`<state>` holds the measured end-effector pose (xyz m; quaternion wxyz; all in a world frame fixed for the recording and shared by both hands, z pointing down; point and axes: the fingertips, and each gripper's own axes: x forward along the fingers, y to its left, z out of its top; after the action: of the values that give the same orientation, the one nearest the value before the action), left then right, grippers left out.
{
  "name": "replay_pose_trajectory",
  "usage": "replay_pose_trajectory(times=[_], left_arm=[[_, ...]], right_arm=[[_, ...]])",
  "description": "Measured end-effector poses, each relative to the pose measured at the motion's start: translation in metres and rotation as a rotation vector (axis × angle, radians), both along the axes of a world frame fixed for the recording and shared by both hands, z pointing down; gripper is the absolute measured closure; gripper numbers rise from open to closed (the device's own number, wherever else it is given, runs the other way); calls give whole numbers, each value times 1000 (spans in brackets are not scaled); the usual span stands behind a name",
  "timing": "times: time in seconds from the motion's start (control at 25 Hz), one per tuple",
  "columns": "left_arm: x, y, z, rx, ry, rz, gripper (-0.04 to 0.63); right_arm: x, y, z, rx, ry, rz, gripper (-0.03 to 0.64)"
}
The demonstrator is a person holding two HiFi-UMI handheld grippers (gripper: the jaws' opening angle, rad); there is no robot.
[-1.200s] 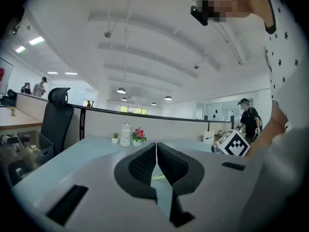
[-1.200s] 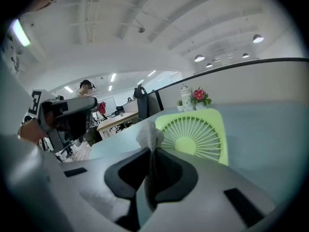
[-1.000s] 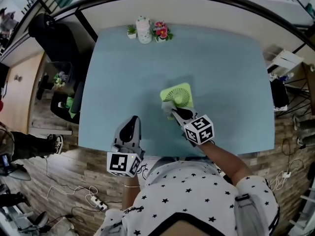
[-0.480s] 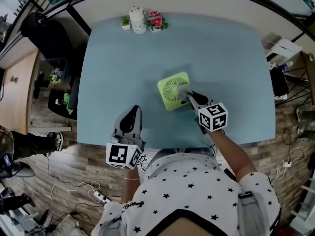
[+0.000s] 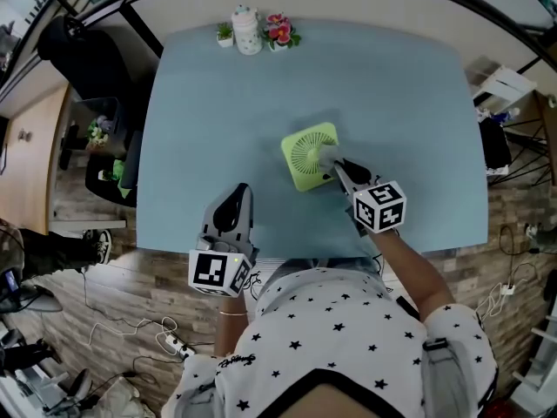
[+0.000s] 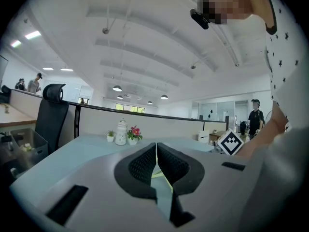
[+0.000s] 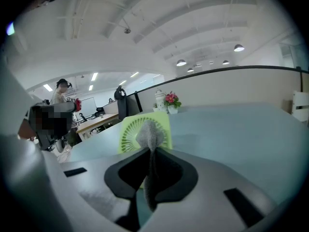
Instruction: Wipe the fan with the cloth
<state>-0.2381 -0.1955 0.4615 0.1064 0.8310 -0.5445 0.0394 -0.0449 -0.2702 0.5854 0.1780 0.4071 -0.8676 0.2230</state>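
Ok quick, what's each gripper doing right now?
Left gripper: closed, empty.
Right gripper: closed on the cloth, by the fan.

A white jar stands between a small plant and pink flowers at the counter's top edge. A black chair is at upper left.
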Motion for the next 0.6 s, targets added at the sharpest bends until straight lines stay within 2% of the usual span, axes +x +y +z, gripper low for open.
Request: replay_pose_trajectory(times=[0.2, 0.32, 0.44, 0.6], left_arm=[[-2, 1, 2, -1, -2, -4, 563], [-3, 2, 0, 3, 0, -2, 563], [-5, 2, 0, 1, -2, -5, 563], [-5, 4, 1, -4, -2, -6, 563]], right_arm=[[-60, 36, 1, -7, -19, -197, 583], [-81, 51, 11, -30, -3, -264, 583], [-86, 57, 22, -66, 3, -271, 583], [-76, 55, 33, -98, 7, -230, 583]])
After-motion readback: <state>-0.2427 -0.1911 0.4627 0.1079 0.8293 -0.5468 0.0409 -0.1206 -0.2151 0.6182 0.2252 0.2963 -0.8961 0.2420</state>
